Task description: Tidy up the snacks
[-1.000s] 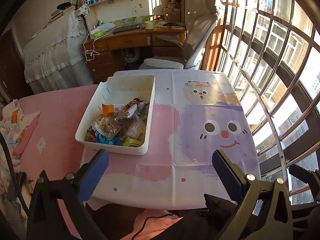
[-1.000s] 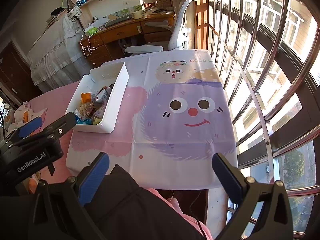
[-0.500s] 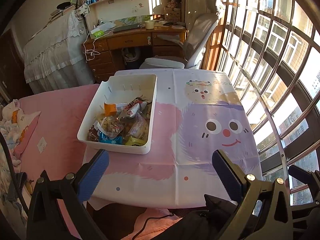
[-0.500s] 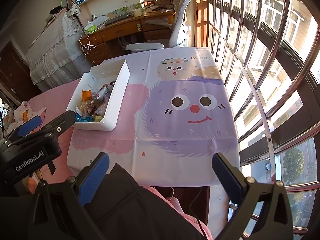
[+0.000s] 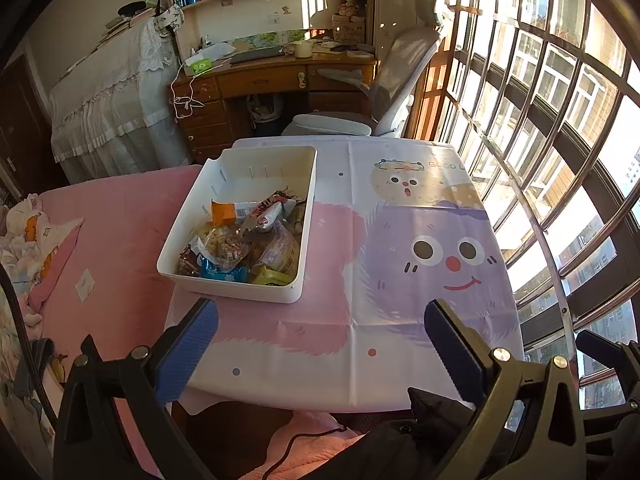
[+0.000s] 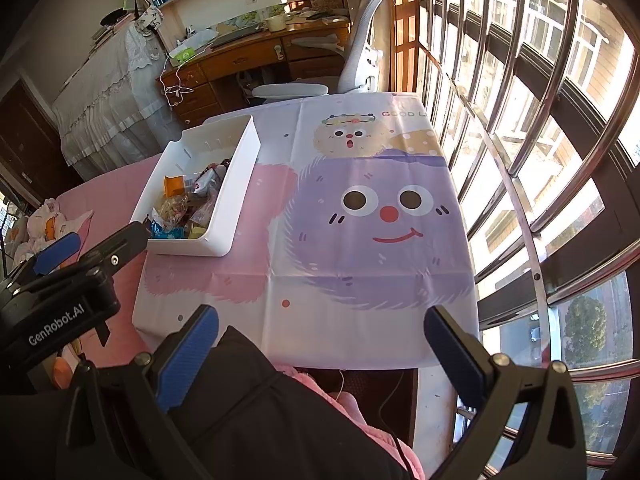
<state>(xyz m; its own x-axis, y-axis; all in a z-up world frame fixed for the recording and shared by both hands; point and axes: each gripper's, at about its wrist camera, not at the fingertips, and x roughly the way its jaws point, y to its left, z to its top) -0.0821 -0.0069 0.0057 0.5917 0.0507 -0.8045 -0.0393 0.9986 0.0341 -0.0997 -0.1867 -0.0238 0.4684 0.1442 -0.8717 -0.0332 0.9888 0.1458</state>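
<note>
A white bin [image 5: 224, 286] [image 6: 244, 184] sits on the left part of a small table covered by a cartoon cloth [image 5: 400, 280] [image 6: 360, 280]. Several wrapped snacks [image 5: 248, 240] [image 6: 184, 204] fill the bin's near half; its far half is bare. My left gripper [image 5: 320, 344] hangs open above the table's near edge, just short of the bin, with nothing between its fingers. My right gripper [image 6: 320, 348] is also open and holds nothing, hovering over a dark-clothed lap at the near edge. In the right wrist view the left gripper's body [image 6: 56, 292] is at the left.
A pink bed [image 5: 112, 240] lies left of the table. A window with metal bars [image 5: 560, 160] runs along the right. Beyond the table stand an office chair [image 5: 380, 100] and a wooden desk [image 5: 260, 80] under bookshelves.
Both grippers have drawn back and up slightly, so the table and bin look a little farther away. Both stay open and hold nothing.
</note>
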